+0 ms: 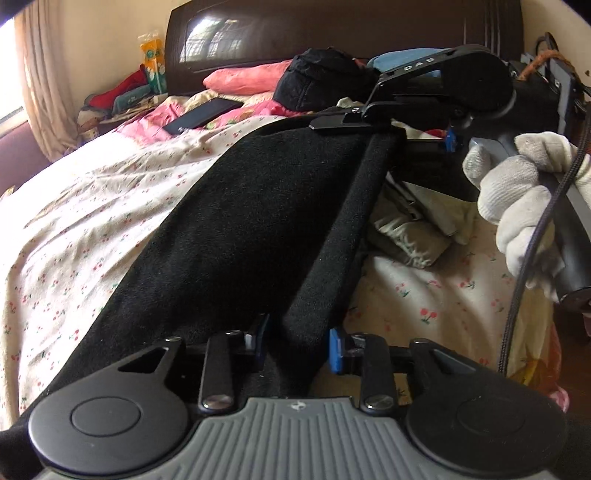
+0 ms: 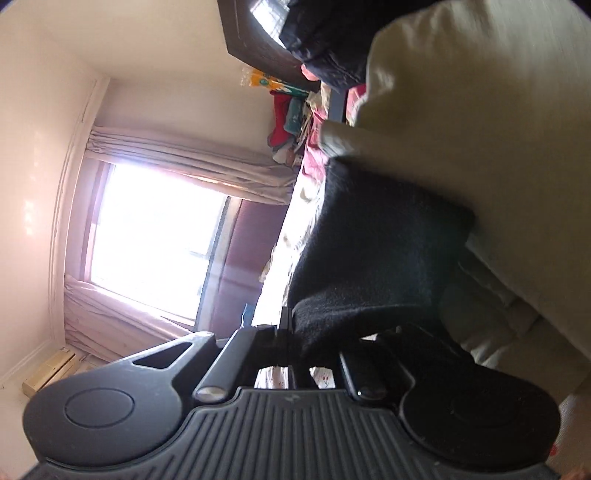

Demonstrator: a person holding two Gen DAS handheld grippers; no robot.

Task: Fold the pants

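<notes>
The black fleece pants (image 1: 243, 229) stretch taut above the floral bedsheet (image 1: 92, 206), held at both ends. My left gripper (image 1: 301, 343) is shut on the near edge of the pants, between its blue pads (image 1: 336, 350). My right gripper (image 1: 388, 129), held by a white-gloved hand (image 1: 524, 195), is shut on the far edge of the pants. In the right wrist view, which is rolled sideways, the right gripper (image 2: 299, 328) has the black pants (image 2: 369, 236) bunched in its jaws.
A black phone (image 1: 203, 114), pink pillow (image 1: 243, 79) and black bag (image 1: 321, 79) lie near the dark headboard (image 1: 332, 26). Beige clothes (image 1: 413, 229) are piled at the right, and fill the right wrist view (image 2: 480, 122). A curtained window (image 2: 155, 236) is at the left.
</notes>
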